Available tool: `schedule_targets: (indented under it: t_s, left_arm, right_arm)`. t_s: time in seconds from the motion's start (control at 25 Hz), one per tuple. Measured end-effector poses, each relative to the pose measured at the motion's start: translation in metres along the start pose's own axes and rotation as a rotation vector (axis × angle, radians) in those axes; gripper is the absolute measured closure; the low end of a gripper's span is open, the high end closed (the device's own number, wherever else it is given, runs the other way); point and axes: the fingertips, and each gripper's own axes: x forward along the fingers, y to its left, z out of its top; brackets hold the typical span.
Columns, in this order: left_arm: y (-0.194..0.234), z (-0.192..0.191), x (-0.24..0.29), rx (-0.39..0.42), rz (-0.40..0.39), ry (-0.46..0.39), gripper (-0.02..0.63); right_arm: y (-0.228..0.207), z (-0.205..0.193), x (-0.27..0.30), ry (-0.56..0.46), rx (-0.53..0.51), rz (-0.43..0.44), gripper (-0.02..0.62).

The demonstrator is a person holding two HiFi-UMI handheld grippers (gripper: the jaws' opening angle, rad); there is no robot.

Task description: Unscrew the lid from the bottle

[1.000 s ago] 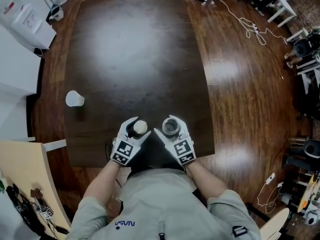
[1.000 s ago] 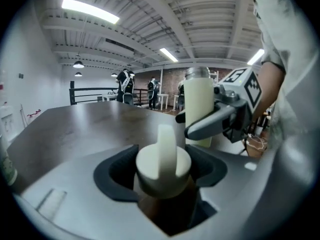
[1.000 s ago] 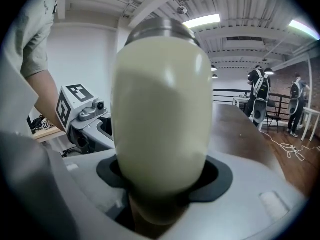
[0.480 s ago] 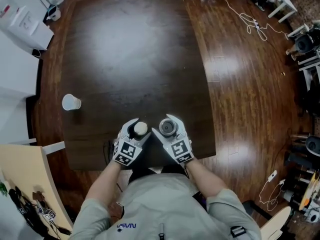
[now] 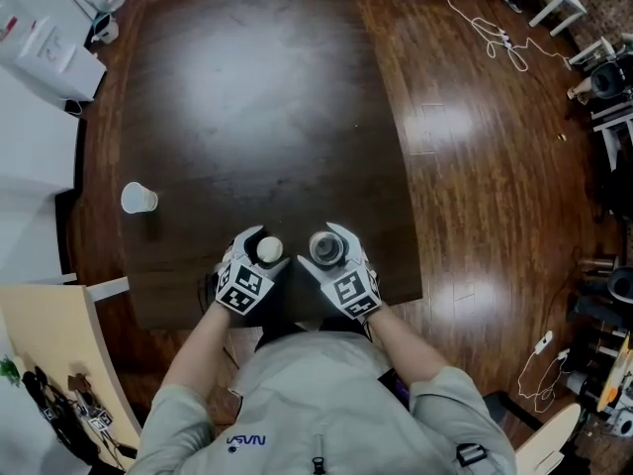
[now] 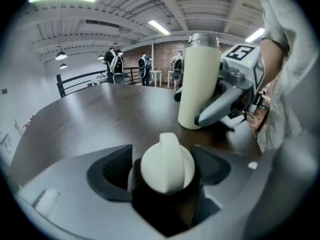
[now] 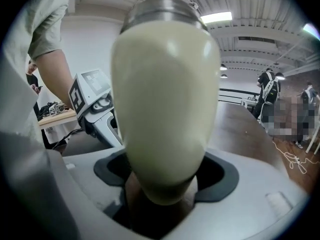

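Note:
The cream bottle (image 7: 165, 109) stands upright near the table's front edge, its steel mouth (image 5: 325, 248) uncovered. My right gripper (image 5: 330, 243) has its jaws around the bottle's lower body and they are opening, with a thin gap showing at each pad. The white lid (image 6: 167, 166) is off the bottle and sits between the jaws of my left gripper (image 5: 261, 243), just left of the bottle. Those jaws are also opening, and both dark pads (image 6: 112, 171) stand apart from the lid. The left gripper view shows the bottle (image 6: 198, 84) with the right gripper's finger on it.
A white paper cup (image 5: 138, 198) lies on the dark table (image 5: 267, 97) at its left side. White boxes (image 5: 49, 38) stand beyond the far left corner. Cables (image 5: 495, 43) trail on the wood floor to the right. A pale board (image 5: 45, 344) is at the near left.
Both grippers' jaws have spread a little from the lid and the bottle. The pair has shifted slightly left in the head view. The lid and the bottle stay side by side.

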Motion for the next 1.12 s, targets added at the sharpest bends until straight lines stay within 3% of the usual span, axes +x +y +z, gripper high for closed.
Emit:
schedule_targets:
  t_s: [0.16, 0.24, 0.32, 0.48, 0.56, 0.64, 0.68, 0.8, 0.96, 1.12]
  left_arm:
    - [0.003, 0.016, -0.024, -0.028, 0.026, -0.039, 0.231]
    - [0.006, 0.025, -0.045, -0.103, 0.072, -0.099, 0.230]
    - [0.006, 0.027, -0.067, -0.226, 0.129, -0.171, 0.241]
    - [-0.012, 0.026, -0.102, -0.553, 0.181, -0.328, 0.379]
    - [-0.022, 0.031, -0.114, -0.695, 0.211, -0.422, 0.491]
    - [-0.027, 0.035, -0.123, -0.807, 0.265, -0.507, 0.584]
    - [-0.029, 0.036, -0.127, -0.843, 0.289, -0.536, 0.603]
    - [-0.046, 0.042, -0.136, -0.845, 0.305, -0.557, 0.603]
    - [-0.066, 0.069, -0.134, -0.741, 0.269, -0.565, 0.603]
    - [-0.099, 0.091, -0.127, -0.660, 0.214, -0.616, 0.603]
  right_arm:
    - [0.005, -0.012, -0.021, 0.002, 0.024, 0.038, 0.227]
    - [0.005, -0.022, -0.038, -0.007, 0.064, 0.043, 0.227]
    - [0.003, -0.030, -0.056, -0.019, 0.110, 0.038, 0.227]
    - [-0.003, -0.028, -0.086, -0.065, 0.197, 0.051, 0.244]
    - [-0.006, -0.020, -0.098, -0.094, 0.201, 0.069, 0.372]
    - [-0.008, -0.015, -0.104, -0.106, 0.175, 0.088, 0.564]
    - [-0.006, -0.012, -0.105, -0.110, 0.161, 0.102, 0.594]
    - [0.004, 0.001, -0.115, -0.138, 0.137, 0.136, 0.594]
    - [0.000, 0.024, -0.127, -0.204, 0.122, 0.126, 0.594]
    - [0.001, 0.017, -0.127, -0.201, 0.123, 0.118, 0.594]
